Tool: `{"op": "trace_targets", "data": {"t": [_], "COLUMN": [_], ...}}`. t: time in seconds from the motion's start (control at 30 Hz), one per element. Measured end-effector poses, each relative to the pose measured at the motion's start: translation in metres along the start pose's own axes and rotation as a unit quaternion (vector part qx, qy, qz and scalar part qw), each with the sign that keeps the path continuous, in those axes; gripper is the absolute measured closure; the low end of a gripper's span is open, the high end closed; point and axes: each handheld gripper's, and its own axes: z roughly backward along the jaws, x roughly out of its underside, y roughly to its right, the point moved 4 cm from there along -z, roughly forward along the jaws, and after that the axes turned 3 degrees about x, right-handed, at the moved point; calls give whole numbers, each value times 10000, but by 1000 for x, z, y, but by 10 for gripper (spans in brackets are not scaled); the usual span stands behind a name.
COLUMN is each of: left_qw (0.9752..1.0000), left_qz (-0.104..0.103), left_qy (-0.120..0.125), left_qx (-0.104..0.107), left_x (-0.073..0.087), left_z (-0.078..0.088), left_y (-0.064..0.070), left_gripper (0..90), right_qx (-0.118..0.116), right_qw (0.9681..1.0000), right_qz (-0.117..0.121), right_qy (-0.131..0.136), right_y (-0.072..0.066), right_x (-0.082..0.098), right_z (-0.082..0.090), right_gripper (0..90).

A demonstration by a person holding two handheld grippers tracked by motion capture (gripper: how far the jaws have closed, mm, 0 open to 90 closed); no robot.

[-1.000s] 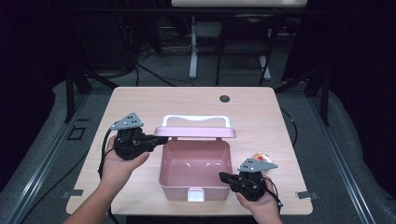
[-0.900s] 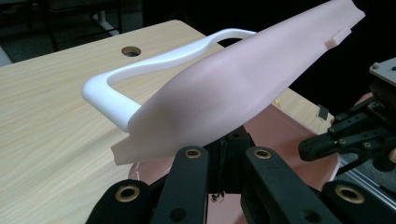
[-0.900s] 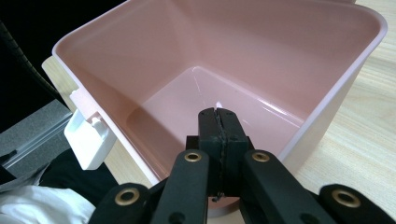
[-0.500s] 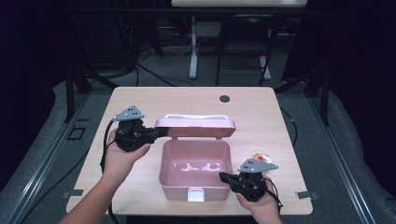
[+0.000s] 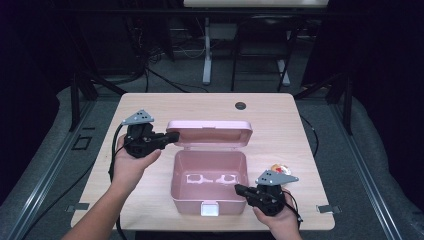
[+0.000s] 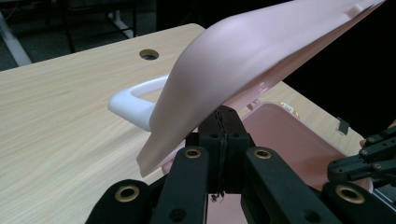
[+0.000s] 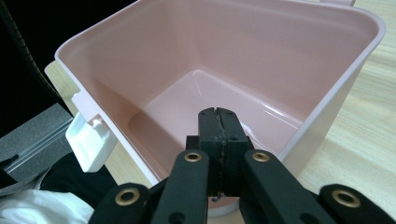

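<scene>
The closed left gripper (image 5: pixel 172 136) props the smooth pink plastic lid (image 5: pixel 210 133) from beneath. At lower right, the closed right gripper (image 5: pixel 239 189) presses the glossy, rounded box (image 5: pixel 209 172) rim on the wood-grain table (image 5: pixel 300 130).

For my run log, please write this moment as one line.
box: pink box, open | lid: lid propped by shut left gripper | right gripper: shut at box's near corner

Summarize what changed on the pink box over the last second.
The lid swung further back on its hinge, from roughly upright to tilted away from the person, pushed by the left claw, which moved up the table with it, shut, tips under the lid's edge. The box stayed put; the right claw stayed shut at the box's near right rim.
</scene>
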Motion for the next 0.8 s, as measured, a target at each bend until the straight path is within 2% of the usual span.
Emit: {"op": "trace_targets", "data": {"t": [0.8], "left_qw": [9999], "left_qz": [43], "left_qy": [3], "left_qx": [-141], "left_x": [0], "left_z": [0], "left_y": [-8], "left_gripper": [897], "right_qx": [-10], "right_qw": [10000], "right_qz": [6], "right_qy": [72], "right_y": [0], "right_x": [1], "right_z": [0], "right_gripper": [900]}}
